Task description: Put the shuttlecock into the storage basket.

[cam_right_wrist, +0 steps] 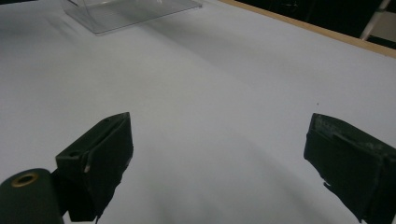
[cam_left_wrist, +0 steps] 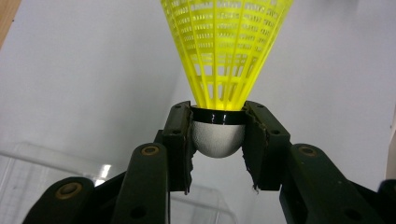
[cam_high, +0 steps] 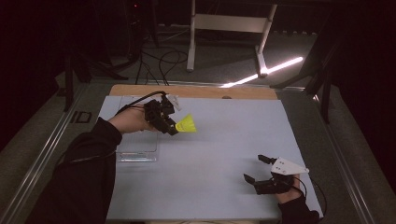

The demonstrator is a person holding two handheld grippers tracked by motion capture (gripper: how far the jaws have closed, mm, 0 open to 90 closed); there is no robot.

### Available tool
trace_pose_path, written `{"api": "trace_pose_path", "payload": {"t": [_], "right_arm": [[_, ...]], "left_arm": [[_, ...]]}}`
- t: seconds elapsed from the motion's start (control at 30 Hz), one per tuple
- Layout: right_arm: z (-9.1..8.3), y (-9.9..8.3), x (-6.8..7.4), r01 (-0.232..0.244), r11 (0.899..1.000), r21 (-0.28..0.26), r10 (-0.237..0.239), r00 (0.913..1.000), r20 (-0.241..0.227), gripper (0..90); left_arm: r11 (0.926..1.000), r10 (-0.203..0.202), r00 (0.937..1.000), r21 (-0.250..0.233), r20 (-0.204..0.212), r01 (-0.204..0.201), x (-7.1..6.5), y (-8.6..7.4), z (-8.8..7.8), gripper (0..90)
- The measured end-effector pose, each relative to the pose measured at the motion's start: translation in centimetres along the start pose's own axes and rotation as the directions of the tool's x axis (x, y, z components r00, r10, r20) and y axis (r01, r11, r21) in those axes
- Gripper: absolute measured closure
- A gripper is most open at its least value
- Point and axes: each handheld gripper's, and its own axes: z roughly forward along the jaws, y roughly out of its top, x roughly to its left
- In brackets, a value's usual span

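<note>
A yellow shuttlecock point(cam_left_wrist: 219, 70) is clamped at its white cork between the jaws of the left gripper point(cam_left_wrist: 218, 140), skirt pointing away from the hand. It hangs above the white table point(cam_high: 224, 140), just right of a clear tray point(cam_high: 137, 151). The right gripper point(cam_high: 256, 169) rests near the table's front right corner, jaws wide apart with nothing between them.
</note>
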Motion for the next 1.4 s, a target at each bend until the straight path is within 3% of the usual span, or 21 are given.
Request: {"api": "trace_pose_path", "payload": {"t": [0.23,0.73,1.4], "right_arm": [[0.0,0.0,0.0,0.003,1.000,-0.001,-0.003,1.0000,0.003,8.2],[0.1,0.1,0.0,0.007,1.000,0.007,-0.007,1.0000,0.007,8.3],[0.1,0.1,0.0,0.007,1.000,0.012,-0.007,0.9999,0.008,8.3]], "left_arm": [[1.0000,0.001,1.0000,0.001,-0.006,-0.001,0.1,-1.7,-1.3,65.1],[0.9992,-0.035,0.9990,0.020,-0.028,0.036,0.2,-5.6,-3.4,65.1],[0.9949,-0.071,0.9969,0.070,-0.036,0.073,1.0,-10.1,-3.5,65.1]]}}
